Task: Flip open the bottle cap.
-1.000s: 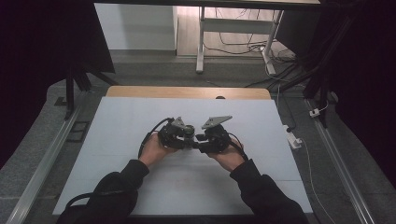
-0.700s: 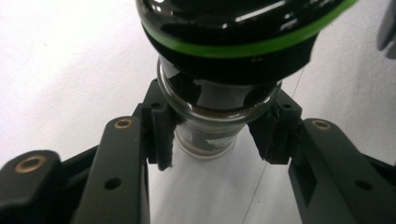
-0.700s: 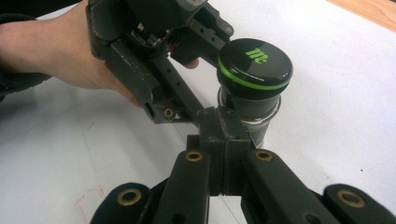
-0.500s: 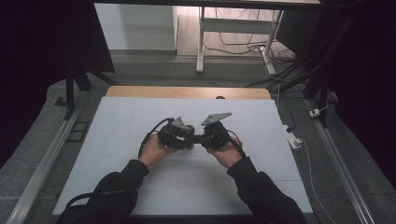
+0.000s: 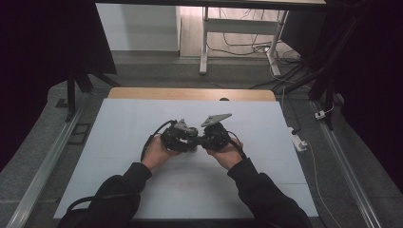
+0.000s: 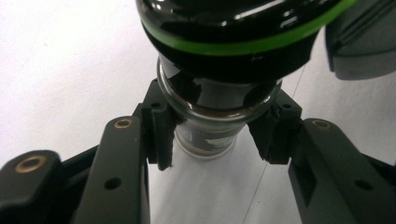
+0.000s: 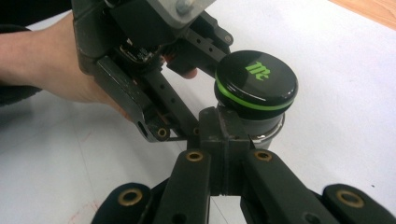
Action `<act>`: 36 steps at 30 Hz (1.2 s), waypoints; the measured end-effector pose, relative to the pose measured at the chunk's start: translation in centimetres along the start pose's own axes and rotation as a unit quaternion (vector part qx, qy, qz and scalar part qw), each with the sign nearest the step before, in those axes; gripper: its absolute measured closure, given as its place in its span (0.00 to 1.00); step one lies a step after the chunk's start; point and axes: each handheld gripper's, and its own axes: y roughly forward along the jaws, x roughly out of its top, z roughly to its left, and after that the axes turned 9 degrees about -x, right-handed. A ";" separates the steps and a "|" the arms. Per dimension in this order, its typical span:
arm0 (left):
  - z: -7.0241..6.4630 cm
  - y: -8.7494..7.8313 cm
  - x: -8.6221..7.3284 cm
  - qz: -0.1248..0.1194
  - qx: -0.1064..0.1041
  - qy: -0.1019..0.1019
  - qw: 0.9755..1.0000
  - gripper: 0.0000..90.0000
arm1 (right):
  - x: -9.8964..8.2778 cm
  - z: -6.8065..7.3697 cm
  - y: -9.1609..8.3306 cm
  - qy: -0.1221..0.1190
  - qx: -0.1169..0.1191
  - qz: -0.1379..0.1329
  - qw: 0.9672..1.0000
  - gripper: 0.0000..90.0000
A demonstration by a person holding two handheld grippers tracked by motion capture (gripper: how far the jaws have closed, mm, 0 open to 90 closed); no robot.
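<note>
A small glass jar with a black lid ringed in green is held above the middle of the white bench, between the two tools. The left tool grips the jar: its jaws press on either side of the glass just under the lid. The right tool has its jaws clenched flat together just beside the jar, below the lid's rim; whether they touch the glass is hard to say.

The jar looks stiff, smooth and breakable, probably light given how little of it there is. Glass is slippery between hard jaws, so the narrow part under the lid, where the left tool sits, seems the safest hold, since the wider lid above would stop it sliding through. The lid looks like hard plastic with a rounded edge, better gripped across its sides than from the top.

The jar's base is cut off behind the jaws, and its dark contents cannot be identified. From the high view, the jar is lost among the person's hands and the tools.
</note>
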 end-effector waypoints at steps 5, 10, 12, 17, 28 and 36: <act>0.0 0.0 0.0 0.000 0.001 0.001 1.000 0.60 | 0.2 0.0 0.0 -0.001 -0.002 -0.004 1.000 1.00; 0.0 0.0 0.0 0.000 0.001 0.001 1.000 0.60 | 0.4 0.0 0.0 -0.001 -0.002 -0.005 1.000 1.00; 0.0 0.0 0.0 0.000 0.001 0.002 1.000 0.60 | 0.5 0.0 -0.1 -0.001 -0.002 -0.005 1.000 1.00; 0.0 0.0 -0.1 -0.001 0.001 0.002 1.000 0.60 | 0.7 0.0 -0.2 -0.002 -0.005 -0.008 1.000 1.00; 0.0 0.0 -0.1 -0.002 0.002 0.002 1.000 0.60 | 1.4 -0.3 -0.5 -0.002 -0.012 -0.018 1.000 1.00; -0.1 0.1 -0.1 -0.004 0.002 0.001 1.000 0.60 | 1.8 -0.7 -0.5 -0.001 -0.016 -0.024 1.000 1.00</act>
